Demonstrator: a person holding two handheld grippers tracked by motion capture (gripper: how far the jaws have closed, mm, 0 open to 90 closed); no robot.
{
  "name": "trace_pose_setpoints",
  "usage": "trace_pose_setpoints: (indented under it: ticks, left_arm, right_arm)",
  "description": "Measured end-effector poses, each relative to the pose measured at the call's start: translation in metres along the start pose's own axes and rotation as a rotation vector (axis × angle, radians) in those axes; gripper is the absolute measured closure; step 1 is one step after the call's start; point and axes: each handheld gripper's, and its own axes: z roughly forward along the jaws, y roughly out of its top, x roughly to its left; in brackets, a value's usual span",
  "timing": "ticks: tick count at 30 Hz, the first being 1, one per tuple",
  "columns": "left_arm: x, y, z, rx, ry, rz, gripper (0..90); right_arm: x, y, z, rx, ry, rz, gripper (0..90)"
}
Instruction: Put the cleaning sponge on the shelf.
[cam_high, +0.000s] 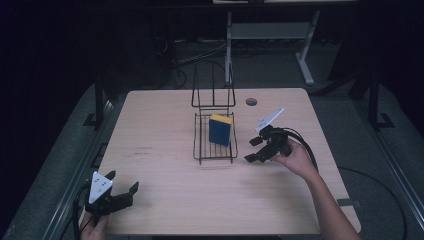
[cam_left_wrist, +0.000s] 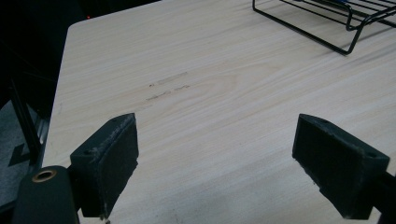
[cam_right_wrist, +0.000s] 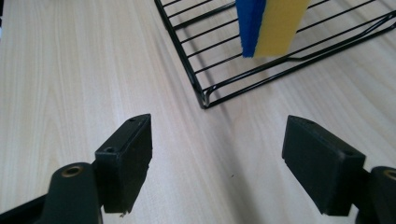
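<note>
High view, pale wood table (cam_high: 165, 195) w/ wire rack (cam_high: 215, 147), dark room

The tabletop (cam_high: 165, 130) is pale, matt wood-grain laminate. The rack (cam_high: 215, 145) is thin black coated wire, slightly glossy. The sponge (cam_high: 220, 129) looks soft yellow foam with a rough blue face.

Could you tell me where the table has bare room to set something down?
Bare wood runs between the wire rack and the left gripper, and along the near edge. It is tighter right of the rack, where the right gripper sits beside the sponge.
</note>
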Motion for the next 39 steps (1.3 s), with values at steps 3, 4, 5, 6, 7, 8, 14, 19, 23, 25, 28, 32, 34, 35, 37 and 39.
trace_pose_setpoints:
  ticks: [3,4,5,6,7,8,14,19,23,25,28,32,34,35,37,39]
  left_arm:
    - [0.0,0.0,0.0,-0.001,0.001,-0.002,13.9]
    - [0.0,0.0,0.0,0.0,0.0,0.0,13.9]
    - [0.0,0.0,0.0,0.0,0.0,0.002,13.9]
    - [-0.001,0.0,0.0,-0.001,-0.001,0.001,13.9]
    - [-0.001,0.0,0.0,-0.001,-0.001,0.001,13.9]
    - [-0.001,0.0,0.0,0.001,0.0,0.002,13.9]
    - [0.0,0.0,0.0,0.002,0.0,0.004,13.9]
    - [0.0,0.0,-0.001,0.001,0.002,-0.001,13.9]
    - [0.0,0.0,-0.001,0.001,0.002,-0.001,13.9]
    - [0.0,0.0,0.0,-0.002,0.003,0.002,13.9]
    - [0.0,0.0,0.0,0.001,0.002,0.001,13.9]
    - [0.0,0.0,0.0,0.001,0.002,0.001,13.9]
    - [0.0,0.0,-0.001,0.0,0.003,0.0,13.9]
    - [0.0,0.0,-0.001,0.0,0.003,0.0,13.9]
    - [0.0,0.0,0.0,-0.001,0.004,0.0,13.9]
    - [0.0,0.0,0.0,-0.002,0.005,0.002,13.9]
  right_arm:
    - [0.002,-0.004,-0.002,-0.01,-0.003,-0.001,23.9]
    - [0.002,-0.004,-0.002,-0.01,-0.003,-0.001,23.9]
    - [0.002,-0.005,-0.002,-0.01,-0.005,0.001,23.9]
    - [0.003,-0.007,-0.002,-0.008,-0.005,0.002,23.9]
    - [0.003,-0.007,-0.002,-0.008,-0.005,0.002,23.9]
    - [0.004,-0.008,-0.002,-0.01,-0.001,0.002,23.9]
    - [0.007,-0.014,-0.002,-0.006,-0.01,0.003,22.7]
    - [0.011,-0.015,-0.002,-0.012,-0.005,-0.003,22.6]
    - [0.015,-0.017,-0.004,-0.016,-0.005,-0.011,22.6]
    - [0.017,-0.02,-0.006,-0.022,-0.013,-0.012,22.6]
    - [0.019,-0.024,-0.005,-0.019,-0.015,-0.015,22.0]
    - [0.021,-0.03,-0.004,-0.015,-0.011,-0.005,20.8]
    - [0.022,-0.033,-0.004,-0.012,-0.008,-0.007,20.7]
    - [0.022,-0.033,-0.004,-0.012,-0.008,-0.007,20.7]
    - [0.024,-0.034,-0.005,-0.019,-0.006,-0.003,20.6]
    - [0.026,-0.036,-0.006,-0.027,-0.013,-0.006,20.5]
